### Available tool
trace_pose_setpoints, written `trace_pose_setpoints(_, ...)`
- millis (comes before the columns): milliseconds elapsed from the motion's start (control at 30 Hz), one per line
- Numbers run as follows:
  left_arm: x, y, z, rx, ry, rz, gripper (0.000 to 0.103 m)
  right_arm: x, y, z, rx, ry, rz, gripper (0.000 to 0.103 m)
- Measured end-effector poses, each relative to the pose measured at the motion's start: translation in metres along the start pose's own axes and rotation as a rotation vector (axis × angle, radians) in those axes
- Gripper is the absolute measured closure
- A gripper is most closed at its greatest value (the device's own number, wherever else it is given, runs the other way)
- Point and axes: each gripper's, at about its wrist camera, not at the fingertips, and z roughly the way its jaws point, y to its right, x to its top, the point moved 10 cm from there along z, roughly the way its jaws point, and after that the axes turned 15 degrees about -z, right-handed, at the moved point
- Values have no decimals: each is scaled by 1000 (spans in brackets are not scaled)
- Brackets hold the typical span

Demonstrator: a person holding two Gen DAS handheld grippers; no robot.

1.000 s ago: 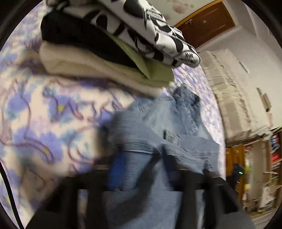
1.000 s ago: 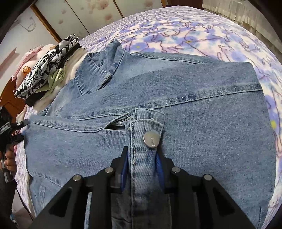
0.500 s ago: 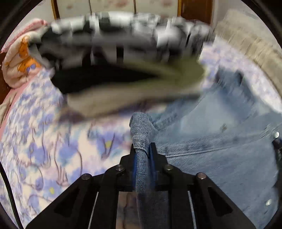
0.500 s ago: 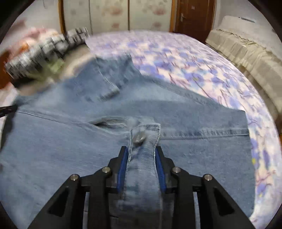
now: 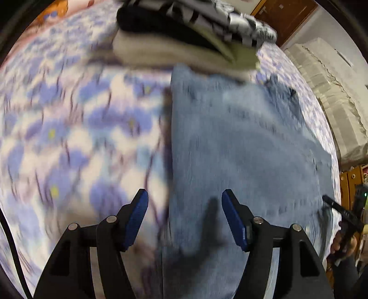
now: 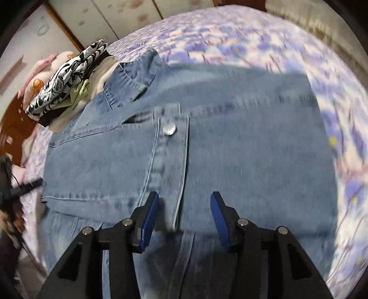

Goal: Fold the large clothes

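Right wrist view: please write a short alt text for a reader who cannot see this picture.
The right gripper, whose jaws have just been opening, hovers open over a denim jacket lying flat on a purple floral bedsheet; its cuff with a metal button lies ahead. A stack of folded clothes sits at upper left.

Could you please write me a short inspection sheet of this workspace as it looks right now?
Surface: bed with a purple flowered sheet.
Job's things: denim jacket lying flat, sleeve cuff with a metal button folded across it.
Clutter: stack of folded clothes beside the collar.
Grippers: left claw and right claw open above the denim; both have just been opening, nothing pinched.
Cables: black cable at the left view's edge.
Surroundings: wooden door, covered furniture.
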Motion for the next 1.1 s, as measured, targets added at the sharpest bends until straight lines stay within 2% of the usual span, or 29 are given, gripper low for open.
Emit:
trace_pose_setpoints(100,-22,-10,9,0,-20,-24,38,-8,-2,-5,40,27,43,55)
trace_pose_setpoints(167,-26,-11,10,-3,2,-39,38,-9,-4,-5,69,34,64,55)
trace_pose_setpoints(233,-26,-6,9,-24,10,-48,57,-8,-9,-5,87,36,72,55)
trace_pose_setpoints(267,-25,-5,10,-23,8,-47,73,-8,-12,-4,93,35,68,55)
trace_pose_setpoints(300,-20,-3,9,-6,21,-43,79,-6,-15,-4,98,35,63,55)
trace_pose_setpoints(367,-17,1,5,14,56,-32,83,-5,-24,-1,92,27,27,59)
trace_pose_setpoints(400,-15,3,1,16,71,-29,84,-4,-29,0,77,22,-2,71)
trace_pose_setpoints(433,-14,3,-6,9,95,-30,85,-2,-35,-3,56,30,-34,72)
trace_pose_setpoints(467,-11,1,-14,-2,125,-35,85,3,-41,-9,35,65,-63,91)
trace_pose_setpoints(533,-9,-5,-15,-27,133,-66,85,12,-55,-22,25,137,-117,91)
trace_pose_setpoints(567,-9,-9,-12,-27,123,-79,85,12,-55,-20,-4,132,-129,91)
trace_pose_setpoints(667,-14,-16,4,1,91,-92,83,-3,-38,4,-113,21,-122,91)
trace_pose_setpoints(733,-14,-15,6,17,86,-112,81,-9,-30,4,-102,5,-92,90)
trace_pose_setpoints(800,-13,-16,3,40,86,-137,71,-12,-23,-4,-98,-10,-62,83)
trace_pose_setpoints(833,-13,-17,-1,58,92,-144,70,-13,-21,-8,-105,-12,-58,81)
trace_pose_setpoints(967,-13,-9,-29,112,181,-106,68,-9,-23,-23,-167,10,-105,80)
trace_pose_setpoints(1100,-20,20,-54,125,267,-13,61,0,-58,-28,-114,50,-135,80)
